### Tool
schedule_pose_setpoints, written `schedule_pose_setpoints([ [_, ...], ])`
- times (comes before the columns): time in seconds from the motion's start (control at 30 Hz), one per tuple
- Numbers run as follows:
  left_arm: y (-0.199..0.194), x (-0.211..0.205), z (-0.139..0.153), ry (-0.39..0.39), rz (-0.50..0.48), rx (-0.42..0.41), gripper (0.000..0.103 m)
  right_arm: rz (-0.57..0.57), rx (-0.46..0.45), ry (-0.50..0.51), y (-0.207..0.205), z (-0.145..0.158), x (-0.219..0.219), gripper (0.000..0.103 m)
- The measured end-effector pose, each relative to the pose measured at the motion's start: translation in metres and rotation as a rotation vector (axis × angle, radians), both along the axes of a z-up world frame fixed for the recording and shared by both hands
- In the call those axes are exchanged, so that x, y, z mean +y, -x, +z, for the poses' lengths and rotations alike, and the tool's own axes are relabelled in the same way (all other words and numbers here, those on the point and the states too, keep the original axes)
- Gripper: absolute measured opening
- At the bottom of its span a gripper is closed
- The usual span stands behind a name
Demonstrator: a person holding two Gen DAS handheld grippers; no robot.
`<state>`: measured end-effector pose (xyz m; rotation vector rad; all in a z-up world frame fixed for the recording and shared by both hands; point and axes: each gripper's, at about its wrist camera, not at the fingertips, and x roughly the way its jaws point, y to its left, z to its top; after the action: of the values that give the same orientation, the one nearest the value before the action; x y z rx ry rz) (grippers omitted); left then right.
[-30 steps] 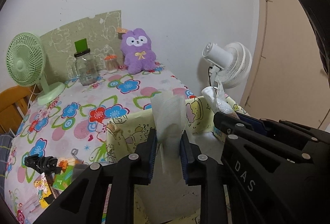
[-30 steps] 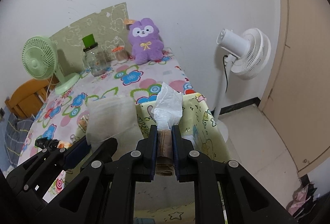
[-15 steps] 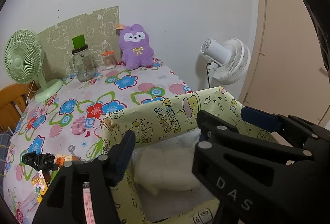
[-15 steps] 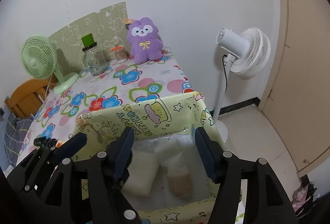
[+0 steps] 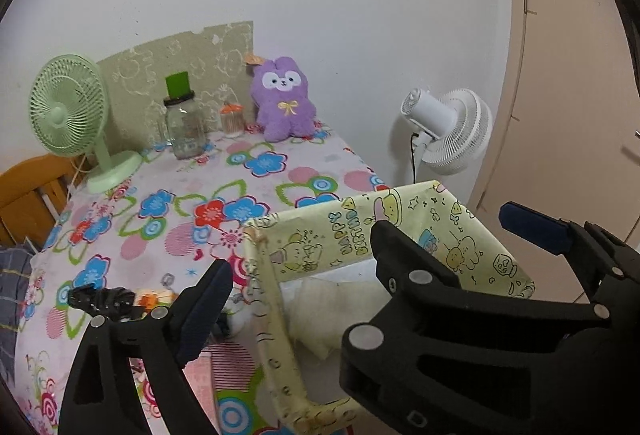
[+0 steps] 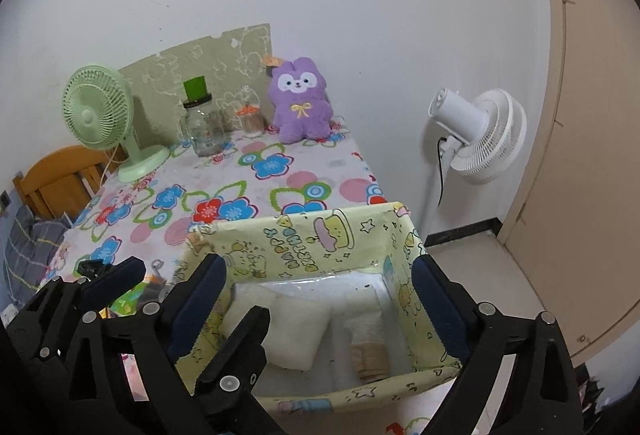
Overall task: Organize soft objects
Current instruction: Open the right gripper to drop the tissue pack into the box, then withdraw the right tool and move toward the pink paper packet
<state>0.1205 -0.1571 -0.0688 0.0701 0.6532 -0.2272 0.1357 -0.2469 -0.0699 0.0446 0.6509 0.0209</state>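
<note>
A yellow cartoon-print box (image 6: pixel 304 235) stands at the near right corner of the flowered table (image 6: pixel 260 167). Inside it lie a white folded soft pad (image 6: pixel 296 327) and a beige roll in clear wrap (image 6: pixel 370 351). My right gripper (image 6: pixel 318 267) hovers over the box, its jaws opening and nothing between them. My left gripper (image 5: pixel 308 267) is beside it over the box's left wall (image 5: pixel 272 295), jaws also opening and empty; the two grippers overlap. The pad (image 5: pixel 332 307) shows below it. A purple plush (image 6: pixel 302 103) sits upright at the table's far edge against the wall.
At the back stand a green desk fan (image 6: pixel 100 115), a glass jar with a green lid (image 6: pixel 202 127) and a small orange-topped jar (image 6: pixel 250 121). Small clutter (image 5: pixel 104 299) lies left of the box. A white standing fan (image 6: pixel 476 135) is on the floor at right, a wooden chair (image 6: pixel 56 175) at left.
Both grippers went from shut to wide open. The left let go of the white pad and the right of the wrapped roll; both items now lie in the box. Both grippers drew back slightly.
</note>
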Motion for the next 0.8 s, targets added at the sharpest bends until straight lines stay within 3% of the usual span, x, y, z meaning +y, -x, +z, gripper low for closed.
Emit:
schedule_pose_setpoints([
  [0.37,0.021,0.024,0.013,0.000,0.032,-0.032,0.103,0.026,-0.029,0.003,0.024,0.015,0.021,0.099],
  [0.8,0.051,0.057,0.023,0.018,0.050,-0.079,0.103,0.061,-0.076,0.016,0.054,0.028,0.055,0.103],
])
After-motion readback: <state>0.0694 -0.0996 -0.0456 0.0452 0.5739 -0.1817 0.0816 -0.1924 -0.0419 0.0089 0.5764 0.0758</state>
